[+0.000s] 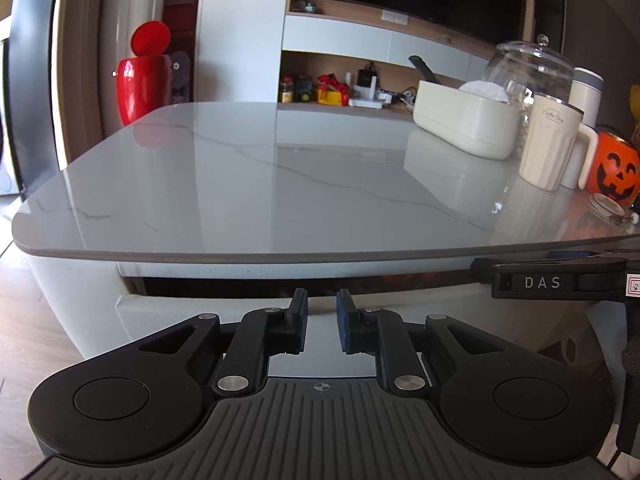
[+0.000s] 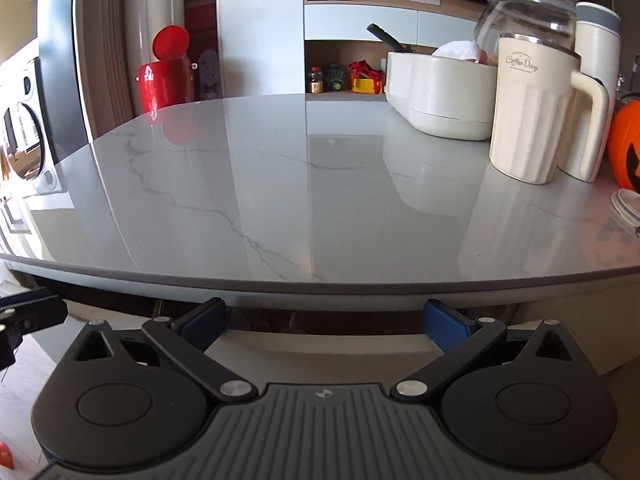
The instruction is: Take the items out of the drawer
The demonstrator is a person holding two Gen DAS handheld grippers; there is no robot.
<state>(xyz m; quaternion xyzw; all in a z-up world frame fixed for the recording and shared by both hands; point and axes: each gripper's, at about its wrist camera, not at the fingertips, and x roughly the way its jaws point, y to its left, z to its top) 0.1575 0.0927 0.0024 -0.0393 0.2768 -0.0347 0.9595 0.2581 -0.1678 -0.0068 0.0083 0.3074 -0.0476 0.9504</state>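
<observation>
A white drawer (image 1: 192,316) sits under the grey marble tabletop (image 1: 248,184) and is pulled out a little, leaving a dark slot (image 1: 224,286) above its front. Its contents are hidden. My left gripper (image 1: 322,320) is level with the drawer's top edge, its fingers a narrow gap apart with nothing between them. In the right wrist view the same drawer front (image 2: 320,344) and dark slot (image 2: 272,318) lie just ahead. My right gripper (image 2: 324,320) stands wide open and empty, its blue pads (image 2: 444,322) at the slot.
On the tabletop's right side stand a cream tub (image 1: 464,120), a ribbed cream mug (image 2: 532,112), a glass jar (image 1: 532,68), a white tumbler (image 2: 596,64) and an orange pumpkin bucket (image 1: 612,172). A red bin (image 1: 142,80) stands beyond the table. Wood floor lies at the left.
</observation>
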